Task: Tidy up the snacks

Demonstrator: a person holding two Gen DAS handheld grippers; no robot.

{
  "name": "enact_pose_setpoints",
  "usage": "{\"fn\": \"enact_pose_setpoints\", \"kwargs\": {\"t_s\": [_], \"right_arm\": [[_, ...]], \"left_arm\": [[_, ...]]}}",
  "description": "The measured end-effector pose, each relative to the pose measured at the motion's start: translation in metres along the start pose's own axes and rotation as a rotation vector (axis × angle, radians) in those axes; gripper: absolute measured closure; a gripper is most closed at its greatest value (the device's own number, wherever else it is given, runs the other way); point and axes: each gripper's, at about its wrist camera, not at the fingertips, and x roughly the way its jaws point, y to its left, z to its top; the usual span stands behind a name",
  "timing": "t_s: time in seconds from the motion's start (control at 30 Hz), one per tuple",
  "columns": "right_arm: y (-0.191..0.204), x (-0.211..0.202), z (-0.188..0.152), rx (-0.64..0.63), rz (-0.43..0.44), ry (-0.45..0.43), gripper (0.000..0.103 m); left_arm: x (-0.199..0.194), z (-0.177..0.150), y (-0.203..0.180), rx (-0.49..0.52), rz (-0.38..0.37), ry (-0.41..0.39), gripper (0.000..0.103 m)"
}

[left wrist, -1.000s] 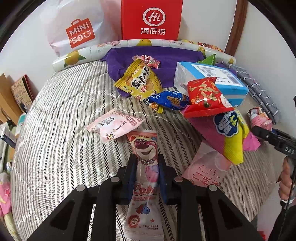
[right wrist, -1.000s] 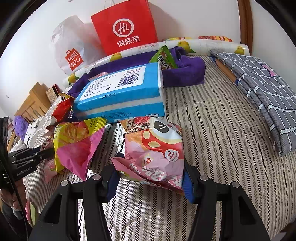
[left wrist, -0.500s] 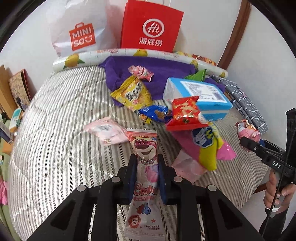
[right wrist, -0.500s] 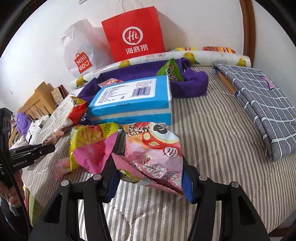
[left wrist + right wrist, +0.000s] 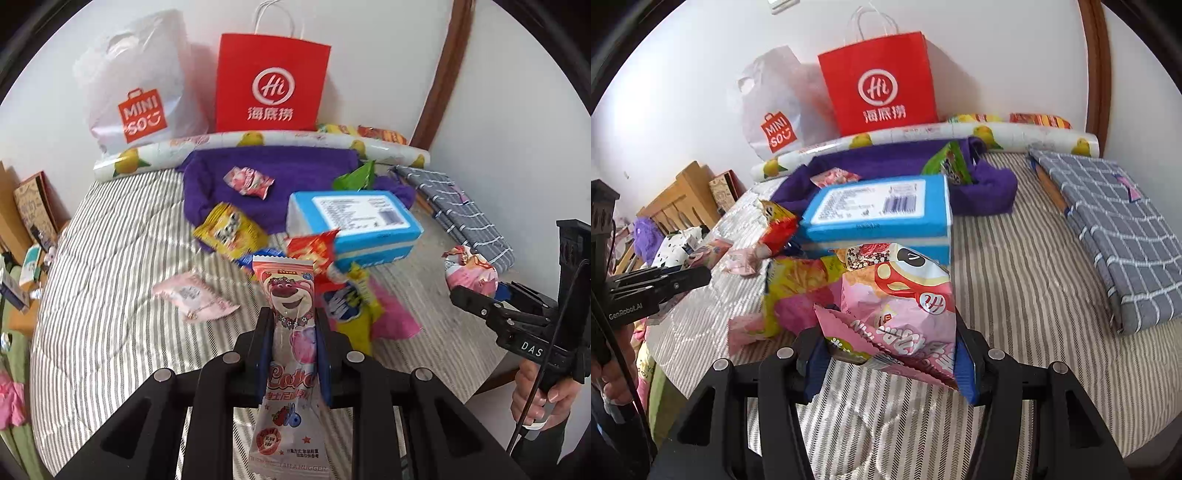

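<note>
Left tongs (image 5: 291, 350) clamp the bear-print packet (image 5: 290, 332) upright between them; right tongs (image 5: 890, 354) clamp the pink snack bag (image 5: 897, 310).

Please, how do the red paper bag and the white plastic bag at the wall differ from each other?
The red paper bag stands stiff and upright with string handles; the white plastic bag sags and has a cut-out handle hole. The red one carries a white round "Hi" logo, the white one an orange "MINISO" logo. Both stand against the wall behind the fruit-print roll.
</note>
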Motion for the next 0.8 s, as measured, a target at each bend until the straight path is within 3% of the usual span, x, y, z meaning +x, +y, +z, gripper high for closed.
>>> {"fn": "enact_pose_setpoints", "kwargs": {"t_s": [0.53,0.8], "right_arm": [[0.012,-0.019,0.059,-0.066,0.011,-0.071,0.047],[0.008,-0.013,0.085,-0.070,0.016,-0.079,0.047]], "left_arm": [[0.001,0.052,-0.027,-0.013,-0.090,-0.031,0.083],[0.009,0.070,-0.037,0.006,-0.098,-0.032,0.083]]}}
